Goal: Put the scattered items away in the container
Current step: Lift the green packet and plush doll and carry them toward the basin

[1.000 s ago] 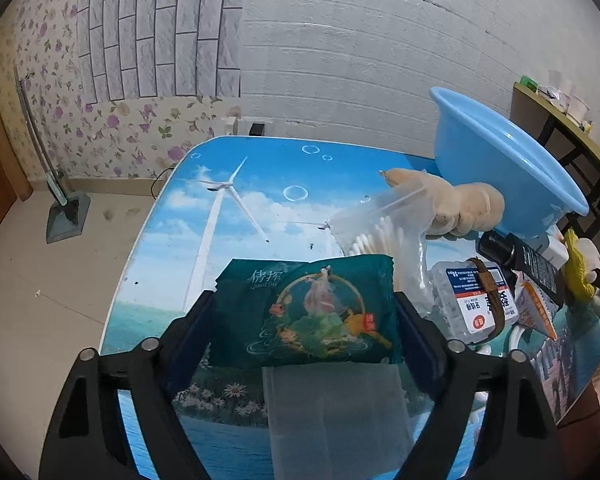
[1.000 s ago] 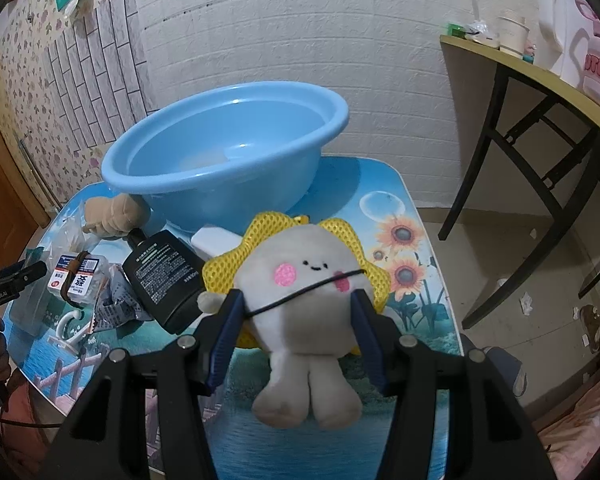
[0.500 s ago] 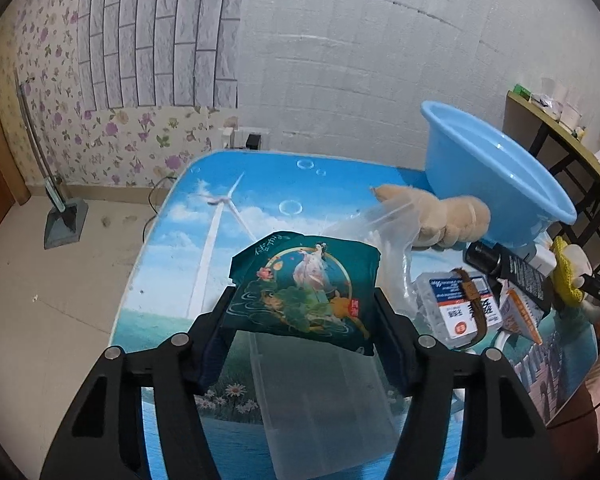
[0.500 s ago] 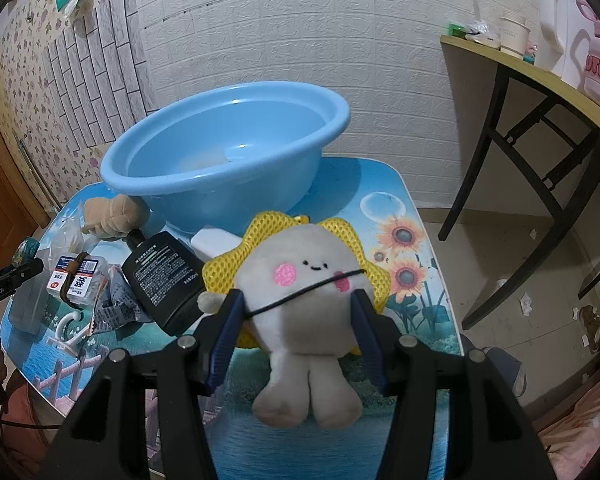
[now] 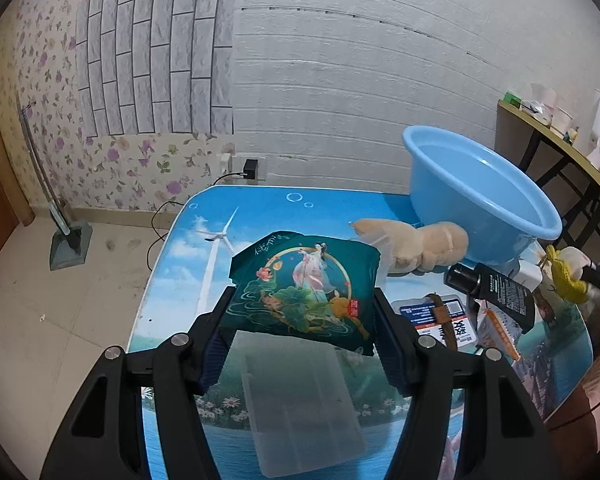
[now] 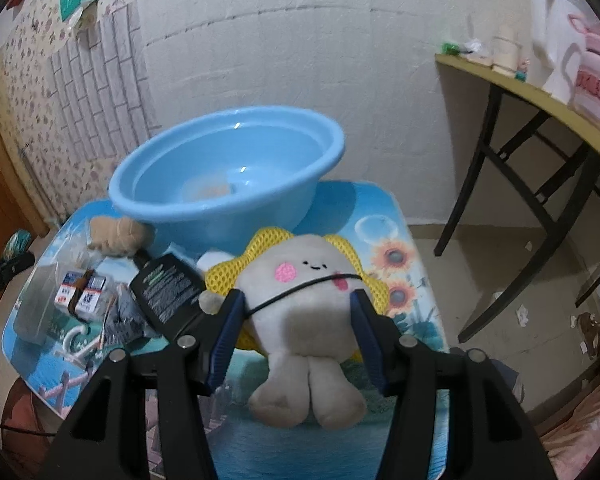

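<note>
Teal packet (image 5: 304,292) clamped above table (image 5: 172,280), blue basin (image 5: 480,196) beyond

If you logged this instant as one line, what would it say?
left gripper: shut on green packet, lifted | right gripper: shut on plush toy | blue basin: nearly empty

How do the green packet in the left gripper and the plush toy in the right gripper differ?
The green packet is flat, glossy and printed with a figure; the plush toy is rounded, cream, with a stitched face and yellow mesh frill. The packet is tilted clear of the table; the toy's legs dangle. Both are clamped between jaws.
</note>
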`<state>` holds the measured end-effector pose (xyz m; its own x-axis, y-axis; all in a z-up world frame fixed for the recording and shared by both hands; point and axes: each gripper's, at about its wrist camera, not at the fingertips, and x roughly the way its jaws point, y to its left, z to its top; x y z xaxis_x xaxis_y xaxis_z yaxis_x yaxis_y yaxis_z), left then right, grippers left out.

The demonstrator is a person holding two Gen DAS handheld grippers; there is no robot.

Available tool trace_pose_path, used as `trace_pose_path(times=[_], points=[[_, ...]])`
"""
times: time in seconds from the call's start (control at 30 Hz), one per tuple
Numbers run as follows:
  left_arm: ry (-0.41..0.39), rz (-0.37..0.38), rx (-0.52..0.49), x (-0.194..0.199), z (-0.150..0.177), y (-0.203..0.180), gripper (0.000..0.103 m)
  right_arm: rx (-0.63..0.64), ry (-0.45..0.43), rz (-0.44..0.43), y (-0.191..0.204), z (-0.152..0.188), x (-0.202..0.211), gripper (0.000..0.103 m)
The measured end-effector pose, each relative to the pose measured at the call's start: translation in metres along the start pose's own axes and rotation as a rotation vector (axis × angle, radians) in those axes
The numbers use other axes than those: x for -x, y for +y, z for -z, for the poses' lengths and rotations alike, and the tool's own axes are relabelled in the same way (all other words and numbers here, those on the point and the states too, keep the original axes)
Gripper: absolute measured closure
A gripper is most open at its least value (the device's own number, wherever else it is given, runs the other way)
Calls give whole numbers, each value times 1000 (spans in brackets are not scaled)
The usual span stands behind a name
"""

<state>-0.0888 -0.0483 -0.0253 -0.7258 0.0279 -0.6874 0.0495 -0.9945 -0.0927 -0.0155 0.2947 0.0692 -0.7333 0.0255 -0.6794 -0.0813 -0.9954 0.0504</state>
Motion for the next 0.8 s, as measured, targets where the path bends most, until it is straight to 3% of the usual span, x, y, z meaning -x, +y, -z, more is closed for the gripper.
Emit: trace_pose_path(times=[0.03,0.1,0.13,0.4,0.57,0.8], points=[[-2,0,-2,1,0,-1,40,-9,-13,6,-2,-2,3,51],[-4,7,-9,2,-1,-5,40,-30,-45,19,-8,-7,10,69],[-5,11,-15,2,-2,-7,40,-37,-52,20,-10,-9,13,71],[15,16,-25,-2,1,-12,40,-18,33,-50,-7,-2,-6,70],[19,16,-19,-2,2,-12,40,49,36,-14,1,3,-10,41],[18,23,-27,-2,4,-13,40,54,10,-38,1,2,-3,40]])
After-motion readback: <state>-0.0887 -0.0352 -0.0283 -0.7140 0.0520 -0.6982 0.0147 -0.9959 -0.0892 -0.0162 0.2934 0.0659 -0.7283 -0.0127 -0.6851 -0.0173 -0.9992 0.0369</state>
